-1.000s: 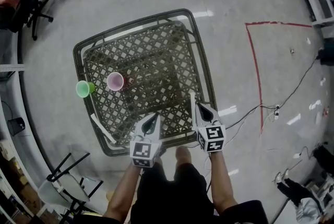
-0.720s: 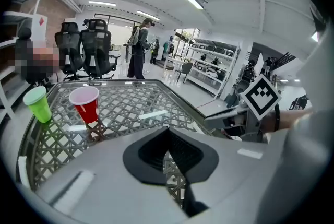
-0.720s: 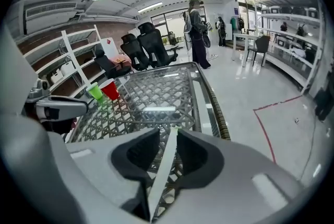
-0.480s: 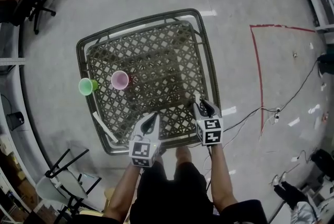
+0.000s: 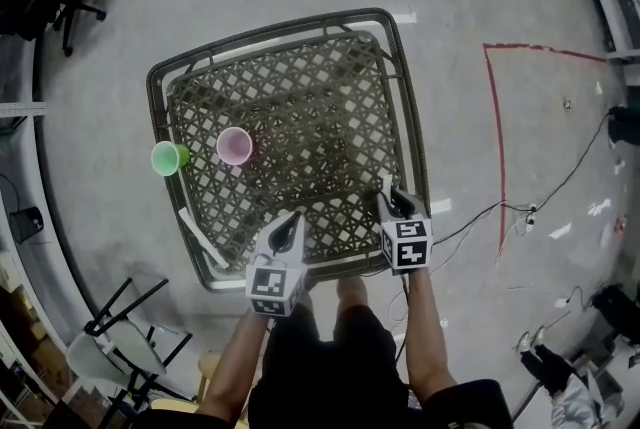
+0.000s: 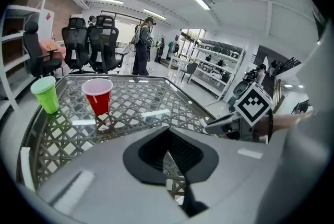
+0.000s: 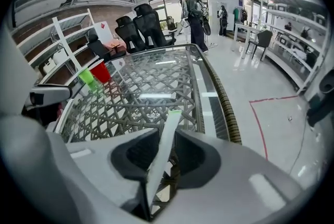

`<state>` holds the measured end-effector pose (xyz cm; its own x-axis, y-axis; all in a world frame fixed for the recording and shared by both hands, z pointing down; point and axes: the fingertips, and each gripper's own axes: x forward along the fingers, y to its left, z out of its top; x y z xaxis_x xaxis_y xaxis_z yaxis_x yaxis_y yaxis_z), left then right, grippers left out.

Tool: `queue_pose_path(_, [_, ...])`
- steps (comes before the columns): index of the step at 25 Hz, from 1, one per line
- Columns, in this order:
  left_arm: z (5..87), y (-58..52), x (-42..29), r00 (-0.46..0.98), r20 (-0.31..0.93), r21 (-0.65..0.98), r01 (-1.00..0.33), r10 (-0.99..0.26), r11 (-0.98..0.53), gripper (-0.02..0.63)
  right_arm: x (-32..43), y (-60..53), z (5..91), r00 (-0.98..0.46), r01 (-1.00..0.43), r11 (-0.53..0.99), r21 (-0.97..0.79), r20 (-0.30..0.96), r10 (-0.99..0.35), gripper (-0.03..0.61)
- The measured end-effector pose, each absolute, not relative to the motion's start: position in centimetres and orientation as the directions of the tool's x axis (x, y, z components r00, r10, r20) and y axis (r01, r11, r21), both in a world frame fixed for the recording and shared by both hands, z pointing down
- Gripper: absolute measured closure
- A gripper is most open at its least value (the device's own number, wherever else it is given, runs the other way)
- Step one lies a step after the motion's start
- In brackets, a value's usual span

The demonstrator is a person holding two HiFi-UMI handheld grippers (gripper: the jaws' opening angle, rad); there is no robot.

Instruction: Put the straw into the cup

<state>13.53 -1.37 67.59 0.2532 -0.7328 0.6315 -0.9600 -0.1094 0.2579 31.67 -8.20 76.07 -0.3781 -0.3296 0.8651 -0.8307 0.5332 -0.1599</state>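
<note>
**Straw loose between my right jaws, cups far across the desk**

I am holding the right gripper [image 5: 392,201] over the near right corner of the lattice desk [image 5: 405,117], pointing steeply down. Its jaws are standing wide, having just been closing a little. The white straw [image 7: 166,139], green at its tip, is running up between them. It is leaning against one jaw, with a gap showing on its other side.

I am carrying the left gripper [image 5: 291,223] over the near edge, jaws pressed together on nothing.

The red cup [image 5: 234,146] is standing upright on the desk's left half. The green cup [image 5: 168,158] is standing just beside it at the left rim. Both are sitting well apart from the straw.

A white strip [image 5: 200,242] is lying along the near left edge; I cannot tell what it is.
</note>
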Motion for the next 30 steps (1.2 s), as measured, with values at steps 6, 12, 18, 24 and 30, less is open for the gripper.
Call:
queue_pose_path(6, [66.7, -0.8, 12.8, 0.246, 0.624, 0.255, -0.961, -0.742, -0.103, 0.607, 31.8, -8.3, 75.3, -0.360, -0.830, 0.542, -0.130, 0.868, -0.342, 0.525])
queue_pose_path(12, [64.8, -0.6, 11.4, 0.227, 0.606, 0.238, -0.966, -0.763, -0.098, 0.607, 30.5, -8.4, 72.1, -0.405, -0.827, 0.543, -0.143, 0.822, -0.400, 0.525])
queue_pose_path(18, [61.4, -0.5, 10.4, 0.214, 0.569, 0.220, -0.970, -0.794, -0.104, 0.607, 28.0, -8.6, 66.5, -0.468, -0.812, 0.562, -0.158, 0.750, -0.467, 0.525])
queue_pose_path(24, [56.7, -0.3, 9.9, 0.233, 0.525, 0.243, -0.963, -0.819, -0.118, 0.607, 25.1, -8.3, 59.5, -0.531, -0.787, 0.600, -0.147, 0.657, -0.536, 0.525])
queue_pose_path(30, [52.3, -1.3, 6.6, 0.178, 0.447, 0.160, -0.980, -0.877, -0.118, 0.607, 21.2, -8.5, 52.3, -0.599, -0.764, 0.624, -0.162, 0.536, -0.594, 0.525])
